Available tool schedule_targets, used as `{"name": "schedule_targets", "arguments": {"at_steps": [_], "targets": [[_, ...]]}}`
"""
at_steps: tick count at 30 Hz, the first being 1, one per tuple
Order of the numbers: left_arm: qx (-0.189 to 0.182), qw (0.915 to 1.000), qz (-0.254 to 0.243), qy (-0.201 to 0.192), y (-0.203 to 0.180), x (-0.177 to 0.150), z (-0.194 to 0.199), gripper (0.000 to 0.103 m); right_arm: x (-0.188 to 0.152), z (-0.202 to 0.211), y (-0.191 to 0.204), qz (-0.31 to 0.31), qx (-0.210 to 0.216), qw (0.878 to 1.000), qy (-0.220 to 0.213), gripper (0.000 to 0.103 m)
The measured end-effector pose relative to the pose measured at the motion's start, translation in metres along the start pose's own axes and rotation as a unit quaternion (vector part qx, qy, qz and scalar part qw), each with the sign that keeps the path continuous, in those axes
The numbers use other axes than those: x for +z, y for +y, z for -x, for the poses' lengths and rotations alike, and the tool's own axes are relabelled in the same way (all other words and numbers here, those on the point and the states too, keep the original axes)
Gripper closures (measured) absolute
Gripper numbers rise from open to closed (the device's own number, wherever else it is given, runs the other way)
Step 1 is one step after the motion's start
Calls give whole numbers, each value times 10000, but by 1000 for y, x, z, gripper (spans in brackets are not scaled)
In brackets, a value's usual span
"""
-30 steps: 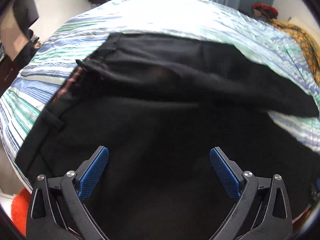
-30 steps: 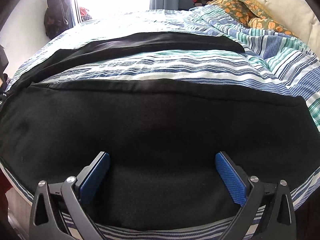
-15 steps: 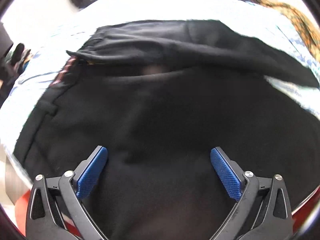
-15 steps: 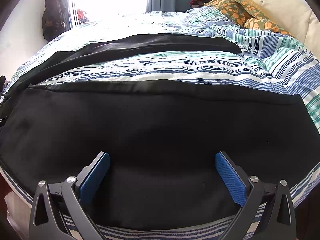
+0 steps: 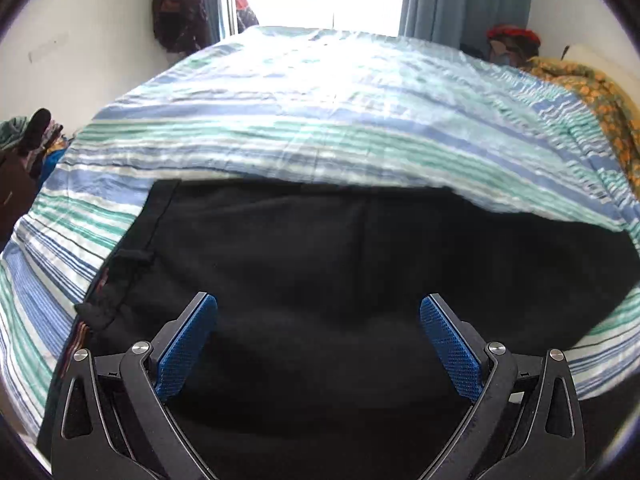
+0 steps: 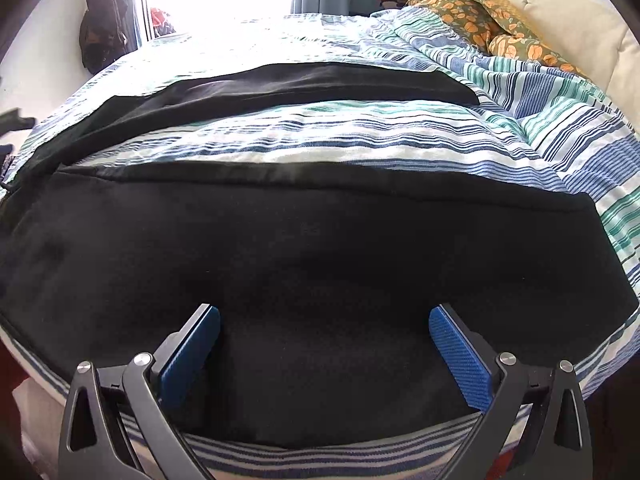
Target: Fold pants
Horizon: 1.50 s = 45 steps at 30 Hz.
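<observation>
hovering over black cloth, the left gripper [image 5: 319, 340] has its blue pads spread wide with nothing between them, and the right gripper [image 6: 325, 344] is spread the same way, empty. under both lie the black pants [image 6: 304, 248], flat on the striped bedspread [image 6: 360, 140] near the bed's close edge. in the left view the waistband [image 5: 132, 256] with a belt loop sits at left. farther off, the second leg [image 6: 280, 84] stretches across the bed, and beyond it an orange floral blanket [image 6: 492, 20] and blue curtain [image 5: 460, 0].
</observation>
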<state>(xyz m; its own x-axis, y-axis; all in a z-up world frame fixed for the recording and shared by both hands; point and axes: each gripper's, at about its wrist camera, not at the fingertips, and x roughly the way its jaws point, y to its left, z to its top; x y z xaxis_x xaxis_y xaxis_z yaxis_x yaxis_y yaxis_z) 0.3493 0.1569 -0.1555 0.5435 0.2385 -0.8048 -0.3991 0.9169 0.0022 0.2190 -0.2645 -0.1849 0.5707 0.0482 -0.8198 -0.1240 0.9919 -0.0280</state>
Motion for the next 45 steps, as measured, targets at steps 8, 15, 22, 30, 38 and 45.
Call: {"name": "schedule_targets", "arguments": {"at_steps": [8, 15, 22, 30, 38, 45], "targets": [[-107, 9999, -95, -70, 8, -31, -35, 1, 158, 2, 60, 330, 1816, 9798, -771, 0], [-119, 9997, -78, -203, 9, -35, -32, 1, 212, -144, 130, 941, 2588, 9604, 425, 3], [-79, 9996, -71, -280, 10, -46, -37, 1, 245, -190, -89, -359, 1033, 9937, 244, 11], [-37, 9995, -70, -313, 8, -48, -40, 1, 241, -134, -277, -2466, 322, 9674, -485, 13], [31, 9994, -95, -320, 4, -47, -41, 1, 222, -186, -264, -3367, 1583, 9281, 178, 13], [43, 9995, -102, -305, 3, -47, -43, 1, 256, -209, -271, -3659, 1136, 9237, -28, 20]]}}
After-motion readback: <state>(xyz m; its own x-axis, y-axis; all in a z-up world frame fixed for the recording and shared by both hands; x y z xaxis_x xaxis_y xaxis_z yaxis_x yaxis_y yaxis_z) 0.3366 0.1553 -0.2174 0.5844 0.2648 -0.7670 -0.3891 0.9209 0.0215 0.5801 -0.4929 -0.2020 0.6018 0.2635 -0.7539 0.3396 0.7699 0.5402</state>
